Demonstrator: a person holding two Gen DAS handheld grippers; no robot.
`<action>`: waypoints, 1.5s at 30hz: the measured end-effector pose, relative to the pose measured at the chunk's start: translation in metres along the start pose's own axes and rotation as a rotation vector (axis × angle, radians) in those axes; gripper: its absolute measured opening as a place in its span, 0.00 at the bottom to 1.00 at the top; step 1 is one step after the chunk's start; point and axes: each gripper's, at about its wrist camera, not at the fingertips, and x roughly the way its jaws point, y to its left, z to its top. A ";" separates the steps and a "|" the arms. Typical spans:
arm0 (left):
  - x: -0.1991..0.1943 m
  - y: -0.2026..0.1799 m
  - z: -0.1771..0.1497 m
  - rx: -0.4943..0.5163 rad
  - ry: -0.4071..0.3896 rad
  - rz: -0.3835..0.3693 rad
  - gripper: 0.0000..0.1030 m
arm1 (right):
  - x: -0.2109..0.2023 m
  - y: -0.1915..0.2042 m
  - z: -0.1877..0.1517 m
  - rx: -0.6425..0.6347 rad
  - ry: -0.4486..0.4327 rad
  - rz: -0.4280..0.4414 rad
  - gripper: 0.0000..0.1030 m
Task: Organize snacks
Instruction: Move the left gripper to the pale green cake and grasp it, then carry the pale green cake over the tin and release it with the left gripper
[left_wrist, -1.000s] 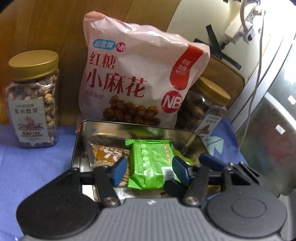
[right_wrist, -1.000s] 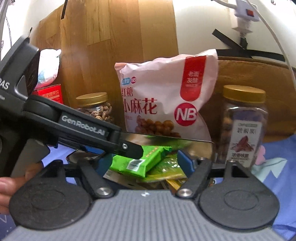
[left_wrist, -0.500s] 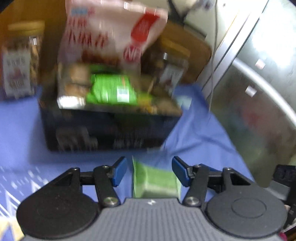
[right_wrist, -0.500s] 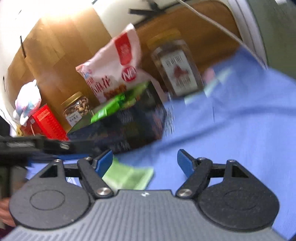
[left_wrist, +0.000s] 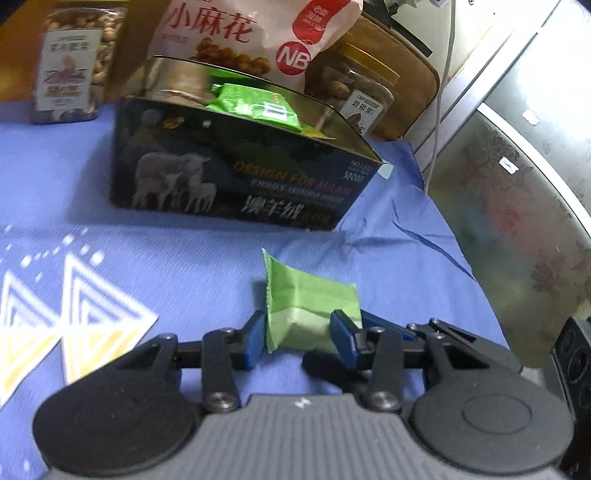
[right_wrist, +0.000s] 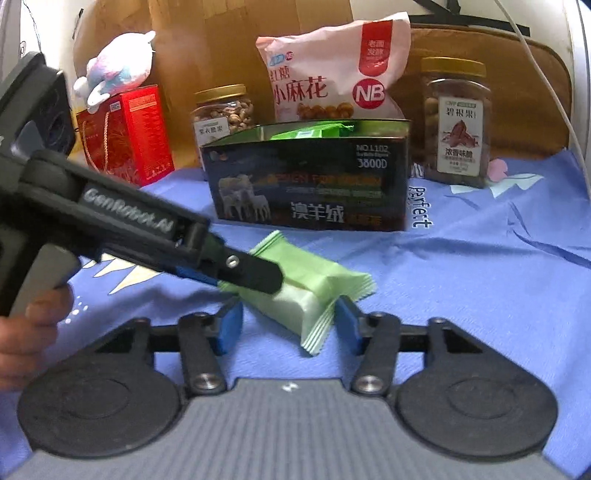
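A pale green snack packet (left_wrist: 310, 299) lies on the blue cloth in front of a dark tin box (left_wrist: 236, 173). My left gripper (left_wrist: 297, 338) has its blue pads on either side of the packet, touching or nearly touching it. In the right wrist view the same packet (right_wrist: 310, 291) lies between the open jaws of my right gripper (right_wrist: 288, 325), with the left gripper's arm (right_wrist: 147, 229) reaching in over it. The tin (right_wrist: 314, 177) holds more green packets (left_wrist: 255, 107).
Behind the tin stand a pink snack bag (right_wrist: 332, 74) and two gold-lidded nut jars (right_wrist: 223, 110) (right_wrist: 458, 122). A red box (right_wrist: 129, 133) with a plush toy sits at the left. A metal panel (left_wrist: 517, 221) and a cable border the cloth on the right.
Both grippers pulled back from over the tin and dropped to the cloth. A green packet on the cloth now sits between the left pads, which have narrowed onto it.
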 end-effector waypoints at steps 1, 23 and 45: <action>-0.005 0.000 -0.005 0.000 -0.001 0.001 0.38 | -0.001 0.001 -0.001 0.002 -0.001 0.003 0.47; -0.069 0.001 -0.089 0.140 -0.180 0.036 0.40 | -0.026 0.071 -0.035 -0.192 -0.008 0.021 0.51; -0.065 -0.009 -0.080 0.159 -0.139 0.037 0.53 | -0.032 0.072 -0.037 -0.196 -0.031 -0.018 0.44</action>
